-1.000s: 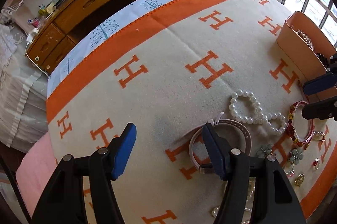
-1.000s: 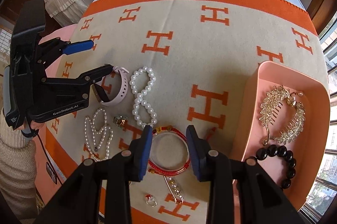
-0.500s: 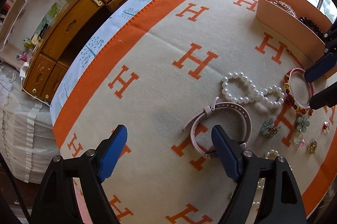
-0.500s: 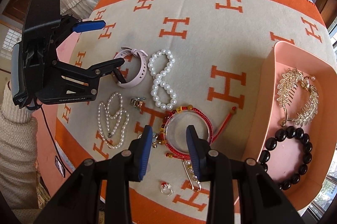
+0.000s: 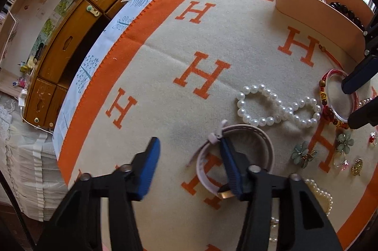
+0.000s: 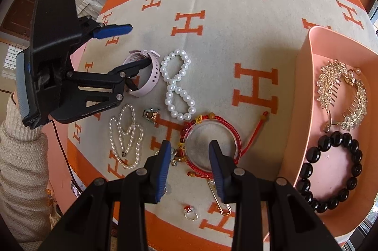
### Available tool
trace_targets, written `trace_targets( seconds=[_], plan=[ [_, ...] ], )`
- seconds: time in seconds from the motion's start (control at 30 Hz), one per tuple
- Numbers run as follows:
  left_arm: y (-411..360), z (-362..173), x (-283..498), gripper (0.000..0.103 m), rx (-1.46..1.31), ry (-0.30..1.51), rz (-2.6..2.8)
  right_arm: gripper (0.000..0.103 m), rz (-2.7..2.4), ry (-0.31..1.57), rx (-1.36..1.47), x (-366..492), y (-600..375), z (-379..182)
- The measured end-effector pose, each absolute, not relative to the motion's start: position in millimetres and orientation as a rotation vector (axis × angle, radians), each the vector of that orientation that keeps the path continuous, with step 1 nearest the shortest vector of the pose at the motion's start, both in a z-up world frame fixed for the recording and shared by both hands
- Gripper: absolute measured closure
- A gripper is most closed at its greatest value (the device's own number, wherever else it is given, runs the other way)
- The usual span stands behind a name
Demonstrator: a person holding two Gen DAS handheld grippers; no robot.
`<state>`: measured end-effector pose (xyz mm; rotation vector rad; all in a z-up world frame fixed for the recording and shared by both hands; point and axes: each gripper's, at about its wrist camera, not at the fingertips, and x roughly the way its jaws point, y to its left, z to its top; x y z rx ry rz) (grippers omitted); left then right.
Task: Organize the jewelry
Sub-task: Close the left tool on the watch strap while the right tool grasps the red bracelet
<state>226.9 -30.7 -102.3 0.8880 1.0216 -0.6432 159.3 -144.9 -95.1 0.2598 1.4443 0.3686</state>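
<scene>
Pick-up step: left gripper [image 5: 189, 163], jaws closing astride pink watch [image 5: 236, 154] beside pearl bracelet [image 5: 278, 107], strap not yet pinched; right gripper [image 6: 190, 168] spread over red bangle [image 6: 212, 140]; next: grip, carry to tray [image 6: 304, 90].

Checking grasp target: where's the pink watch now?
In the right wrist view the pink watch lies left of centre on the blanket, beside the figure-eight pearl bracelet, one left gripper finger inside its band.

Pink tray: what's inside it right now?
Inside the pink tray lie a gold leaf-shaped hair comb and a black bead bracelet. Its near corner runs out of frame, so anything there is unseen.
</scene>
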Motion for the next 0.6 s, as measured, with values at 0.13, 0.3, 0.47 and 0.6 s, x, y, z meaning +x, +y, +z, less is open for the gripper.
trace_targets(
  seconds=[0.13, 0.3, 0.47, 0.6],
  plan=[
    [-25, -105, 229, 0.094, 0.834, 1.067, -0.562, 0.069, 0.357, 1.443, 0.262, 163, -143, -99],
    [-2, -99, 236, 0.096, 0.641, 1.162, -0.414, 0.069, 0.339, 1.429, 0.218, 163, -134, -104],
    [15, -83, 224, 0.097, 0.528, 1.181, -0.349, 0.073, 0.323, 1.389, 0.110, 162, -116, -101],
    [12, -63, 205, 0.097, 0.511, 1.137, -0.342, 0.092, 0.353, 1.379, 0.102, 160, -109, -102]
  ],
)
